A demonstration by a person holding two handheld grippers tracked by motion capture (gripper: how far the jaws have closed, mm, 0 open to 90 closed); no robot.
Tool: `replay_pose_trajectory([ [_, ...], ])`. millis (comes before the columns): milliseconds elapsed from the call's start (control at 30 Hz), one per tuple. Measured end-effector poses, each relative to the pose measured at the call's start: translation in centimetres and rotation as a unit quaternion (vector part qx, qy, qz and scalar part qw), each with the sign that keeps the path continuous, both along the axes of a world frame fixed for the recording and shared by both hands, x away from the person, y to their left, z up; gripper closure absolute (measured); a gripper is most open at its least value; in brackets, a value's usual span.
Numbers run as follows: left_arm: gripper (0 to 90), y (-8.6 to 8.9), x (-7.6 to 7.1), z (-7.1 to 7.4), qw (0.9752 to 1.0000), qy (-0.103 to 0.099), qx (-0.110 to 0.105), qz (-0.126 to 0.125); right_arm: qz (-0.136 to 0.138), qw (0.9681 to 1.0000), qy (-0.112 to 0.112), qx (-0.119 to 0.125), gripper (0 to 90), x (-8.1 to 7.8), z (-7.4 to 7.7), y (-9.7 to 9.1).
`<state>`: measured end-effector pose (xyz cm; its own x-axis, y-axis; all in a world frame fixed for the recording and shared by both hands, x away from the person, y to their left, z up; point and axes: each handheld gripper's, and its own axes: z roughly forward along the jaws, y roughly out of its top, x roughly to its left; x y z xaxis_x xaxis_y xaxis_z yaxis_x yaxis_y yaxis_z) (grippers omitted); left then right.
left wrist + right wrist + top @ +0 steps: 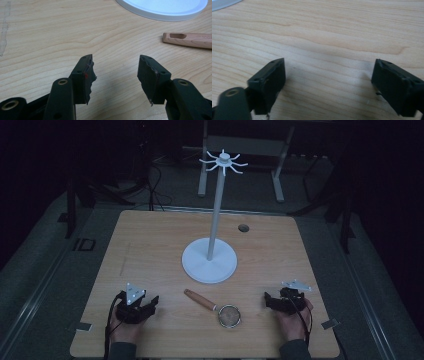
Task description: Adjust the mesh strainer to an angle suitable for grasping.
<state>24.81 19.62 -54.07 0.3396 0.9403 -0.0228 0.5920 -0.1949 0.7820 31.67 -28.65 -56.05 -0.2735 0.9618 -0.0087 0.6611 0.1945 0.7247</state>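
A small strainer (229, 315) with a wooden handle (199, 299) lies on the wooden table near the front, between my two hands. In the left gripper view the handle's end (187, 39) lies at the right, beyond my jaws. My left gripper (151, 303) rests on the table at the front left, open, with nothing between its fingers (85, 75). At the front right my right gripper (268, 301) sits low over bare wood, open and empty, jaws wide apart. A white stand (209, 261) with a tall pole and hooked arms on top (223, 162) rises from mid-table.
The stand's round white base (162, 8) lies just beyond the strainer. A small dark round hole (243, 228) marks the table's far side. Bare wood (145, 245) stretches to the left and right of the stand. The room around the table is dark.
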Motion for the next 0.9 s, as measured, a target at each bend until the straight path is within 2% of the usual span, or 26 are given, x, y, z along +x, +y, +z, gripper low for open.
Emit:
replay_pose_trajectory([
  [67, 46.7, 0.0, 0.0, 0.0, 1.0000, -0.001, -0.001, 0.000, -0.007, 0.9999, -0.011, 0.003, 34.5, -0.4, 0.1, 0.2],
  [100, 46.7, 0.0, 0.0, 0.1, 1.0000, -0.002, -0.001, 0.000, -0.005, 0.9999, -0.013, 0.003, 37.5, -0.5, 0.2, 0.3],
  [133, 46.7, 0.0, 0.0, 0.1, 1.0000, -0.003, -0.001, 0.001, -0.005, 0.9999, -0.013, 0.003, 37.5, -0.5, 0.2, 0.3],
  [167, 46.7, 0.1, 0.0, 0.1, 1.0000, -0.003, -0.001, 0.001, 0.004, 0.9998, -0.015, 0.014, 39.8, -0.7, 0.4, 0.5],
  [300, 46.7, 0.1, 0.0, 0.1, 1.0000, -0.003, -0.003, 0.000, 0.017, 0.9993, -0.030, 0.017, 39.0, -1.0, 0.9, 0.9],
  [433, 46.8, 0.1, 0.0, 0.1, 1.0000, -0.004, -0.006, 0.001, 0.026, 0.9992, -0.027, 0.016, 38.2, -1.3, 1.4, 1.3],
  [567, 46.8, 0.2, 0.0, 0.1, 1.0000, -0.005, -0.007, 0.004, 0.041, 0.9988, -0.027, 0.009, 42.1, -1.6, 2.1, 2.0],
  [667, 46.8, 0.2, 0.0, 0.1, 1.0000, -0.004, -0.006, 0.003, 0.068, 0.9972, -0.027, 0.017, 47.9, -1.7, 2.6, 2.4],
  [900, 47.7, 0.1, -0.1, 0.1, 1.0000, -0.004, -0.005, 0.002, 0.113, 0.9929, -0.032, -0.016, 52.3, -2.0, 3.8, 4.4],
])
